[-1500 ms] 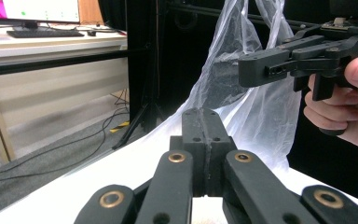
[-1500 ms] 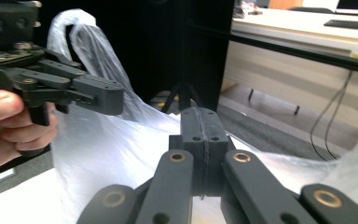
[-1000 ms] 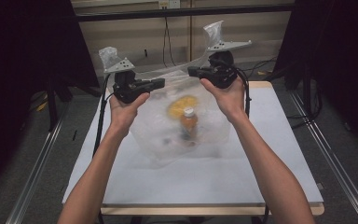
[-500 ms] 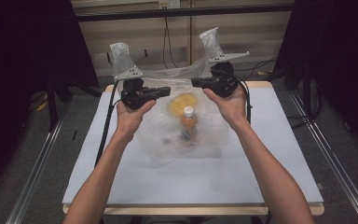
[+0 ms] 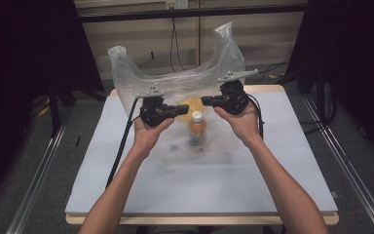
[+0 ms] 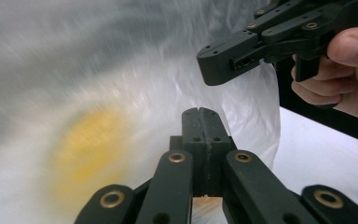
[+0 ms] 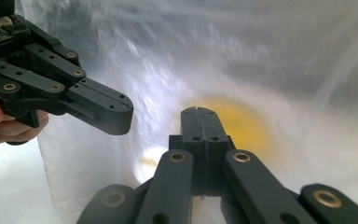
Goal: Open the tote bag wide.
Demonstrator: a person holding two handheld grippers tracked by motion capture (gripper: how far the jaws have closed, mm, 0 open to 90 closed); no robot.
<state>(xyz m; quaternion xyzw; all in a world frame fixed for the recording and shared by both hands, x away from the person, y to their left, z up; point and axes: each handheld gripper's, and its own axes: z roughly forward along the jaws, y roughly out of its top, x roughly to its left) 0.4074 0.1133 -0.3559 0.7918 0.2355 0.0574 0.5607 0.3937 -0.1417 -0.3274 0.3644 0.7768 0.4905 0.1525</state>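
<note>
Both pairs of jaws were pressed fully together. The left gripper point(image 5: 184, 108) and right gripper point(image 5: 205, 101) pointed at each other, tips close, each seemingly pinching the clear plastic bag point(image 5: 185, 83) held between them. Inside stood 1 orange bottle point(image 5: 197, 127) just below the tips, on the table point(image 5: 272, 185).

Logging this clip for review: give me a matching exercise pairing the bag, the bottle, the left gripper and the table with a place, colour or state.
Things:
1. plastic bag
2. bottle
3. left gripper
4. table

Descriptions:
A. black, jaws pressed together
B. pale flat surface under everything
C. clear, two handles sticking up
D. orange with a white cap, inside the bag

Pairs: 1-C, 2-D, 3-A, 4-B
</note>
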